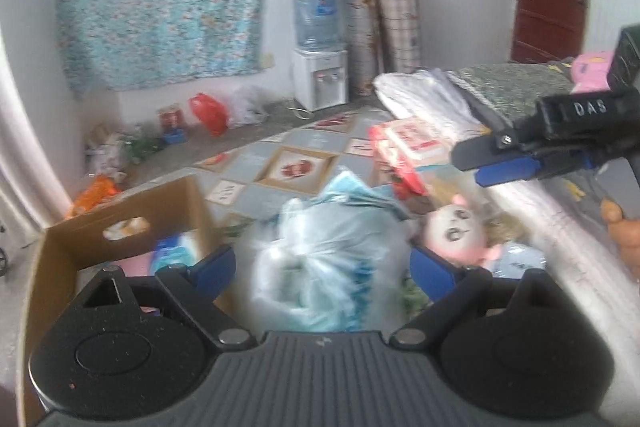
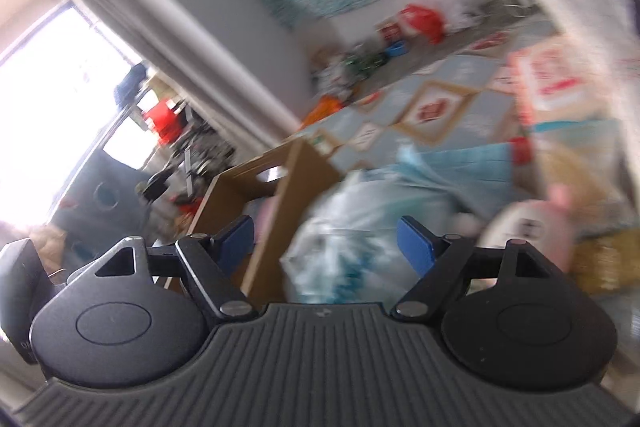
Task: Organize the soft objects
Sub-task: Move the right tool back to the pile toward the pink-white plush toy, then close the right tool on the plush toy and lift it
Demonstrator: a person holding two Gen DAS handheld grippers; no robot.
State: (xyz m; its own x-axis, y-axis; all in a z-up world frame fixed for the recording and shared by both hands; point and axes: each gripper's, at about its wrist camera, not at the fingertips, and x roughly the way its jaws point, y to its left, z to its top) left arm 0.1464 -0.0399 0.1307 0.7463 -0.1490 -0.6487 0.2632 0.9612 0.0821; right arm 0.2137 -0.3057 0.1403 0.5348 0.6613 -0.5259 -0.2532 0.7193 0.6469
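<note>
With both jaws apart and empty, I'm between picks; next, probably, close on the pale bag point(image 1: 328, 259) beside the cardboard box point(image 1: 120, 223).

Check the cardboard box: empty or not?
Not empty. Through the open top of the box, blue and pink soft items show inside; how full it is cannot be told.

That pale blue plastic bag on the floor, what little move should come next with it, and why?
Probably lower the left tool onto the plastic bag and close on it. Its fingers stand open to either side of the bag without pressing it, and the cardboard box sits open just to its left. The right tool is open too and holds nothing.
</note>
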